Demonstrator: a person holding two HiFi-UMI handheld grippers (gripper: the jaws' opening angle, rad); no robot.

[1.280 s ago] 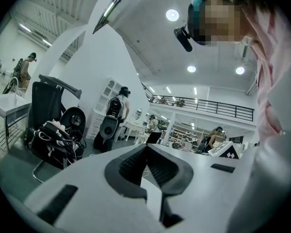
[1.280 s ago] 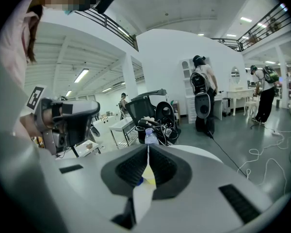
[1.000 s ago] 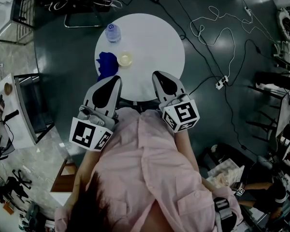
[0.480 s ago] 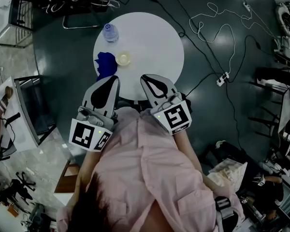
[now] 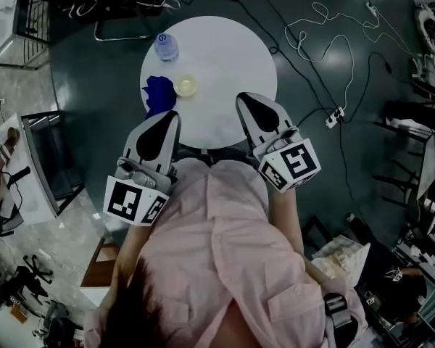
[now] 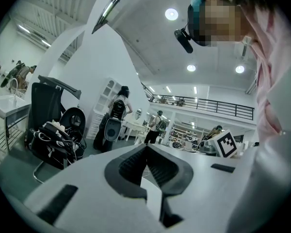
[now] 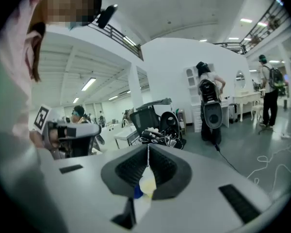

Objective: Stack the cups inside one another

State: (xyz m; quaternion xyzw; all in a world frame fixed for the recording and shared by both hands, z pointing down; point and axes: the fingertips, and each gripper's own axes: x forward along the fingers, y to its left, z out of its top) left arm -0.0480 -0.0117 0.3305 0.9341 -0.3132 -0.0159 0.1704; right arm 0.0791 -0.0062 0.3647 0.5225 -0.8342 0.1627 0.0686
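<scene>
A pale yellow cup [image 5: 187, 86] stands on the round white table [image 5: 225, 56], close to its left edge. Beside it lies a blue thing [image 5: 158, 94]; I cannot tell whether it is a cup. My left gripper [image 5: 172, 116] is shut and empty over the table's near left rim. At the near right rim my right gripper [image 5: 245, 96] is also shut and holds nothing. In the left gripper view the left gripper [image 6: 146, 147] has its jaws pressed together. In the right gripper view the right gripper [image 7: 148, 147] is shut too, and the yellow cup [image 7: 147, 183] shows low in the slit behind the jaws.
A clear water bottle [image 5: 166, 46] stands at the table's far left. Cables [image 5: 326, 35] and a power strip [image 5: 334, 117] lie on the dark floor to the right. A chair base [image 5: 123, 20] sits beyond the table. People stand in the background of both gripper views.
My right gripper swung left toward the table's middle, then back out to the right and slightly farther forward. The left gripper and the things on the table stayed put.
</scene>
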